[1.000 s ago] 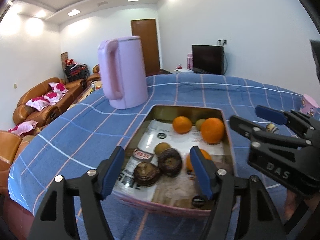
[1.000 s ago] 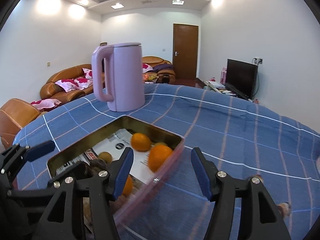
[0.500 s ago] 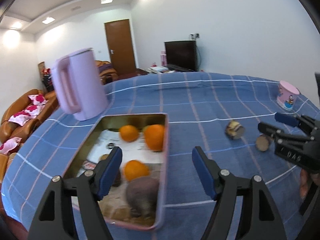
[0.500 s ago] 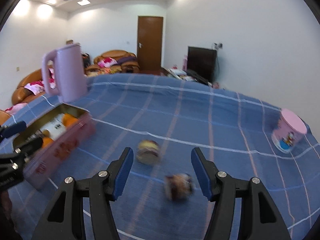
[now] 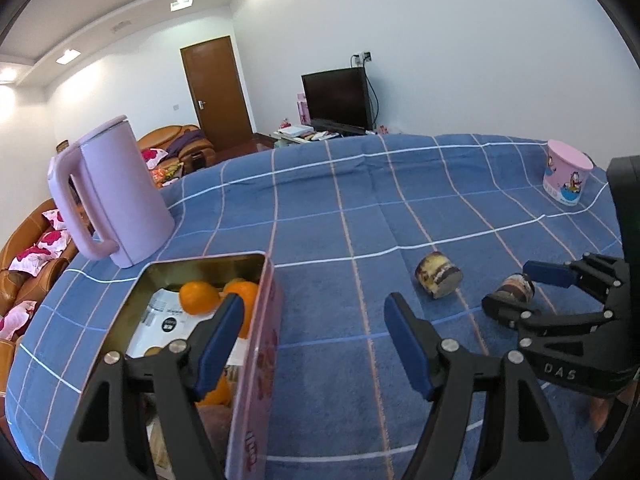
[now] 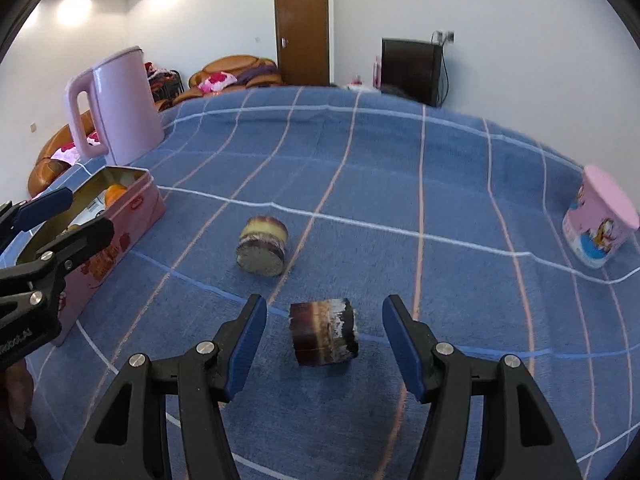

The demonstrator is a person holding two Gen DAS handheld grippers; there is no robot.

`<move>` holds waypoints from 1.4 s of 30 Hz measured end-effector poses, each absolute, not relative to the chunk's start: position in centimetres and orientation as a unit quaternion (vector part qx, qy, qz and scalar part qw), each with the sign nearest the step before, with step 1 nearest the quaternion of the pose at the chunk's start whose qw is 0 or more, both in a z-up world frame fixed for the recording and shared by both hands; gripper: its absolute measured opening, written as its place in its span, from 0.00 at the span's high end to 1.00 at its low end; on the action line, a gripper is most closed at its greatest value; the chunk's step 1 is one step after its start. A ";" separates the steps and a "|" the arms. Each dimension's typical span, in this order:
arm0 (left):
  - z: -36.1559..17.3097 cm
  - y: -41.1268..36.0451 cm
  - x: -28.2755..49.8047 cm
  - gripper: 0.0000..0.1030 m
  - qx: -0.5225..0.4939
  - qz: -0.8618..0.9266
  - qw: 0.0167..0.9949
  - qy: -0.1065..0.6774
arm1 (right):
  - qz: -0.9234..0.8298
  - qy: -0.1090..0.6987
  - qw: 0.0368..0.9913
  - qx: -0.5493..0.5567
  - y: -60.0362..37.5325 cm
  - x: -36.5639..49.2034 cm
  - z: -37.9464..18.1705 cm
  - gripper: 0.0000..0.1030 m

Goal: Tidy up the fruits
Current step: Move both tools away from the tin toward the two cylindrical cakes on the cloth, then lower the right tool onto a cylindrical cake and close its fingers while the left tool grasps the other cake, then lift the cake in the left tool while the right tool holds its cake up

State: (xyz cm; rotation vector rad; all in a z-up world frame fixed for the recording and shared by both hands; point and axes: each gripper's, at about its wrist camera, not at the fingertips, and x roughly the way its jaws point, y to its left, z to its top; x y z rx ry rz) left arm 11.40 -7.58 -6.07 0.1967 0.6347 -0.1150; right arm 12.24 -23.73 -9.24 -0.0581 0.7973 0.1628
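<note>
Oranges (image 5: 199, 297) lie in the pink tin (image 5: 256, 368), which rests on the blue checked tablecloth (image 5: 360, 208) just in front of the lilac kettle (image 5: 112, 192). One more orange (image 5: 215, 394) sits in the tin's near part, half hidden behind a finger of the left gripper (image 5: 314, 338). That gripper hangs wide open and holds nothing; its left finger is over the tin's interior, its right finger over bare cloth beside the tin, so the tin's right wall falls between them. No contact with the wall can be made out.

To the right of the tin, well apart from it, two short layered cylinders lie on their sides on the cloth: a yellow-topped one (image 6: 262, 245) nearer the tin, and a dark brown one (image 6: 323, 331) farther from it. The right gripper (image 6: 323, 344) is spread wide with the brown cylinder between its fingers, a clear gap on each side, gripping nothing. What these cylinders are cannot be told.

Farthest from the tin, by the cloth's right edge, stands a pink cartoon cup (image 6: 599, 218).

The tin's near end is cut off by the left gripper's body; something brownish there is too blurred to name. Printed paper (image 5: 168, 320) lines the tin's floor.
</note>
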 end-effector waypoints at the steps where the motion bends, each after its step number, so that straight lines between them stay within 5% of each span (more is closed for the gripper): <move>1: -6.2 -7.7 11.6 0.27 0.095 -0.059 0.942 0.315 | 0.080 0.392 0.916 -0.028 -23.7 12.4 -9.3 0.41; 4: -6.3 -8.6 12.1 0.27 0.093 -0.069 0.939 0.323 | 0.084 0.403 0.911 -0.029 -23.6 12.7 -9.8 0.68; 30: -10.2 -16.6 18.2 0.27 0.088 -0.158 0.897 0.404 | -0.018 0.331 0.941 0.064 -30.1 11.6 -7.3 0.68; 38: -10.8 -15.8 18.6 0.57 0.058 -0.172 0.886 0.427 | -0.009 0.335 0.942 0.036 -29.1 12.0 -7.4 0.68; 42: -10.7 -15.4 18.3 0.58 0.055 -0.173 0.887 0.424 | -0.007 0.324 0.945 0.031 -28.9 11.8 -7.2 0.68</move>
